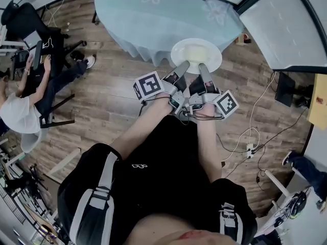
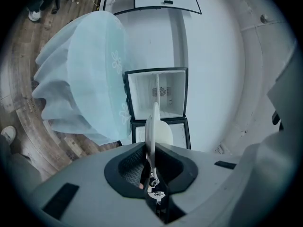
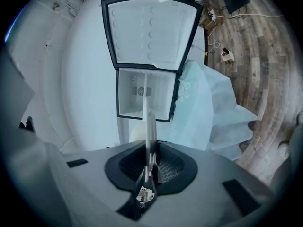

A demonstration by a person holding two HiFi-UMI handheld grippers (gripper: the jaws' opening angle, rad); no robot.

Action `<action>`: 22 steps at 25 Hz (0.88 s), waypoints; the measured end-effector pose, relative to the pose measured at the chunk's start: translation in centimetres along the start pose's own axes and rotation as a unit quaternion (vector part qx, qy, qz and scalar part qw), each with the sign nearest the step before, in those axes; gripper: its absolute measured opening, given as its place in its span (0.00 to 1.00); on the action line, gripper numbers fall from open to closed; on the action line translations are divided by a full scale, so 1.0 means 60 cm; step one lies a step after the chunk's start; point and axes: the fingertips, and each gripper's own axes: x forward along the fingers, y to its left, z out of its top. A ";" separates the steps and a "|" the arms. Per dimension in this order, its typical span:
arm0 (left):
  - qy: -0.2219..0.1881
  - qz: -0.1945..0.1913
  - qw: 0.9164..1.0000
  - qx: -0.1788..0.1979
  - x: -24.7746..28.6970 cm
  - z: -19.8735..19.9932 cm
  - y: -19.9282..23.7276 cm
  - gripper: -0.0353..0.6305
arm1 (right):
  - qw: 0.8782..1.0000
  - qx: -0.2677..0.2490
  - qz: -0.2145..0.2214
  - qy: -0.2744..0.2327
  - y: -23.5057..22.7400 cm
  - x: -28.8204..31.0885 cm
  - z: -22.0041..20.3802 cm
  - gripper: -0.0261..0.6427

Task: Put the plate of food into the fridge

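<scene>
Pinching plate [image 1: 215, 60] rim w/ left gripper [image 2: 150, 148] & right gripper [image 3: 150, 150]; risk of tilting, spilling food [image 1: 194, 52] if moved unevenly toward fridge [image 3: 124, 93].

Round table [image 1: 168, 14], pale blue cloth [image 1: 135, 45] (flower print), wooden floor [image 1: 117, 86], cables [image 1: 263, 98], perhaps a power strip [image 1: 250, 149]

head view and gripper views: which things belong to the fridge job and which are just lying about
Job: plate of food, left gripper and right gripper both clamped on its rim, open fridge.
Lying about: cloth-covered table, floor cables, seated person.
</scene>
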 end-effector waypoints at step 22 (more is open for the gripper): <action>-0.070 0.002 0.997 0.030 0.243 0.091 -0.043 0.12 | 0.997 -0.005 0.034 0.073 0.018 0.175 0.211 0.11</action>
